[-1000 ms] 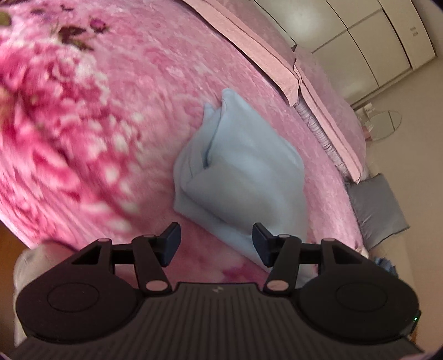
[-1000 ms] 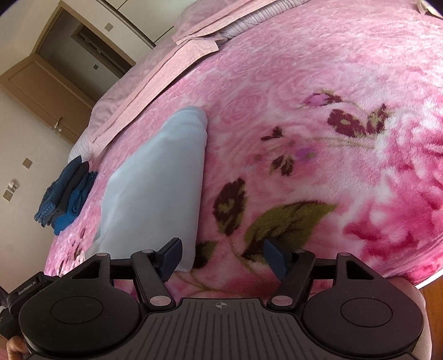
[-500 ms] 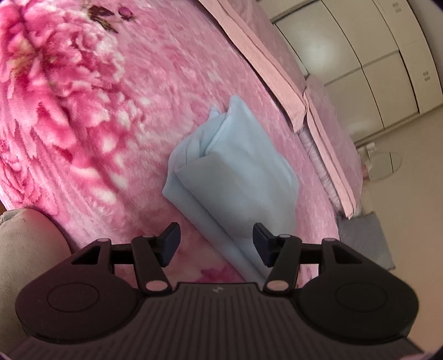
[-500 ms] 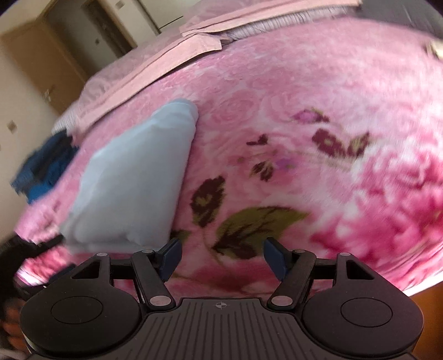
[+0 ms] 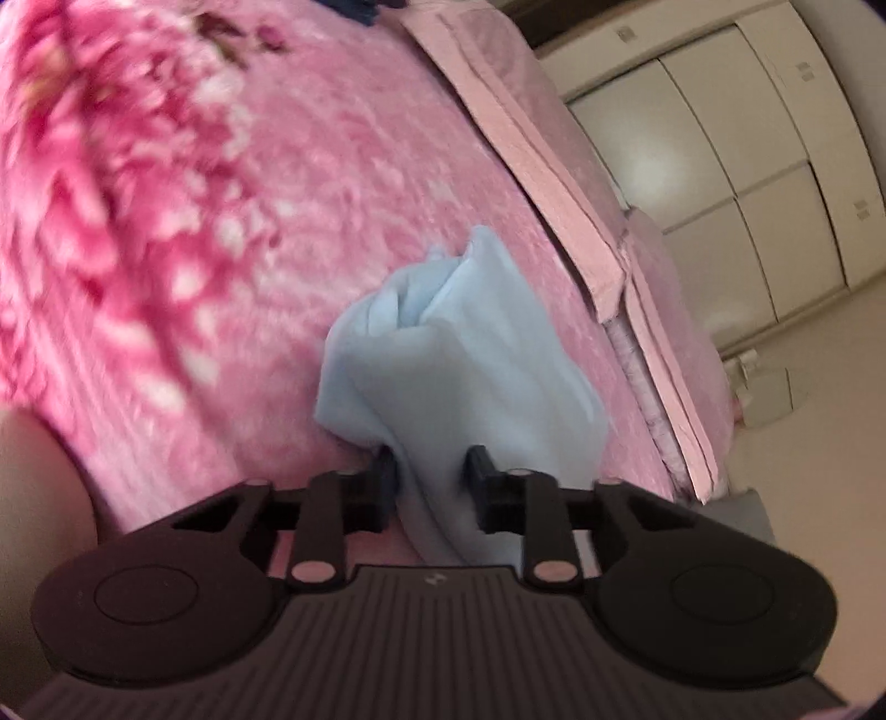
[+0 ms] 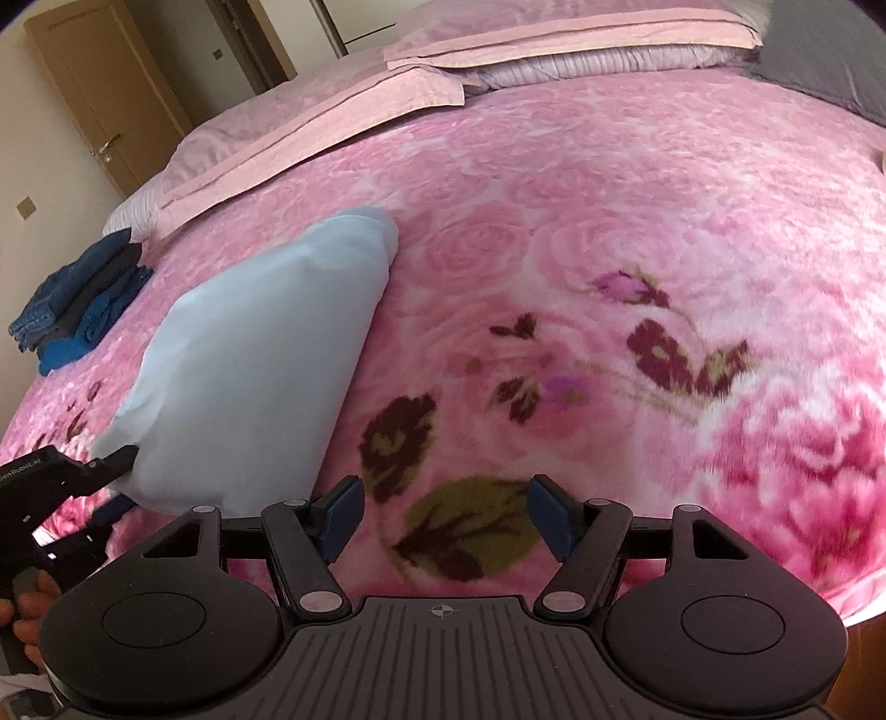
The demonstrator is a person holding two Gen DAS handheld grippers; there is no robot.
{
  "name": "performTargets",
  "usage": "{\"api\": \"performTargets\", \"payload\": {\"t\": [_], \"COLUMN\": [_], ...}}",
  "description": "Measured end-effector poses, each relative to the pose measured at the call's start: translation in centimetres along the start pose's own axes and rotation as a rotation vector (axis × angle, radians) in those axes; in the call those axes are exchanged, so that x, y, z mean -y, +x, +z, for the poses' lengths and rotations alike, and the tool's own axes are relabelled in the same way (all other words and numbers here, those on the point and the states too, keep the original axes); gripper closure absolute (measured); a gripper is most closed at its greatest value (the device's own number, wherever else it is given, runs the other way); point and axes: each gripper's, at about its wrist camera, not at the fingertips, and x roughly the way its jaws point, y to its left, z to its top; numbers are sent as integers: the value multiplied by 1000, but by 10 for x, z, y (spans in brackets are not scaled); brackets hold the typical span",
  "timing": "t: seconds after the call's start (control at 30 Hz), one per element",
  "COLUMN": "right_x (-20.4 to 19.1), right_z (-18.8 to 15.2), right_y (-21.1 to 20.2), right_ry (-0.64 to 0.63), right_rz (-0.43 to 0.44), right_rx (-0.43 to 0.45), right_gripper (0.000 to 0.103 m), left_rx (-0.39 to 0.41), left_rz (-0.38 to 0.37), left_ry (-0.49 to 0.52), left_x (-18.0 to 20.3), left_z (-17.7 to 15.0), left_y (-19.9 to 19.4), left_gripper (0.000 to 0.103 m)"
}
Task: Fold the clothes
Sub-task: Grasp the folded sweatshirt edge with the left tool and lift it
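Note:
A folded light blue garment [image 5: 459,354] lies on the pink floral bedspread [image 5: 221,194]. My left gripper [image 5: 431,484] is shut on the near edge of the garment, with cloth bunched between its fingers. In the right wrist view the same garment [image 6: 260,365] lies to the left, and the left gripper [image 6: 105,471] grips its near left corner. My right gripper [image 6: 446,518] is open and empty, just above the bedspread [image 6: 609,249], to the right of the garment.
A stack of dark blue folded clothes [image 6: 77,304] sits at the bed's far left edge. Pink pillows [image 6: 470,50] and a grey pillow [image 6: 830,50] lie at the head of the bed. White wardrobes [image 5: 747,138] stand beyond the bed.
My left gripper moved forward onto the garment's near edge and closed on it, lifting the cloth. My right gripper stayed open and shifted slightly.

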Motion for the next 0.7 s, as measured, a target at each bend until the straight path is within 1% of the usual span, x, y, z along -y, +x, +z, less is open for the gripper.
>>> {"api": "performTargets", "payload": {"t": [0.07,0.13,0.23,0.3,0.33,0.37,0.4,0.43,0.47,0.5,0.53,0.57,0.6,0.67,0.7], "right_x": [0,0,2,4,5,6,7,7,8,9,9,10,10,9,8], "right_z": [4,7,11,14,16,18,20,22,25,28,31,34,37,41,43], "right_y": [1,1,1,4,5,8,10,13,15,17,19,21,22,24,25], "right_ry": [-4,-12,-21,-16,-13,-10,-7,-7,-9,-10,-10,-11,-13,-22,-27], "right_rz": [-7,-11,4,16,23,33,40,48,55,58,62,64,66,67,68], "right_rx": [2,2,-3,-9,-14,-23,-32,-38,-43,-46,-50,-53,-53,-52,-52], "right_gripper": [34,34,34,34,34,34,34,34,34,34,34,34,34,34,34], "left_rx": [-24,-40,-63,-98,-121,-150,-174,-170,-150,-130,-110,-90,-71,-51,-52], "left_rz": [-19,-22,-7,-1,2,3,-8,-16,-13,-10,-22,-48,-75,-118,-124], "left_ry": [44,111,229,326,354,339,303,273,252,230,188,124,59,-61,-98], "left_x": [-1,-1,-6,-11,-14,-20,-27,-32,-35,-39,-43,-47,-51,-59,-61], "left_z": [17,39,83,113,124,131,135,132,125,118,109,98,86,62,52], "left_y": [-3,-6,-8,-5,-2,1,2,0,-5,-9,-15,-21,-27,-35,-33], "left_gripper": [86,87,87,86,86,86,85,84,81,81,81,75,65,59,57]}}
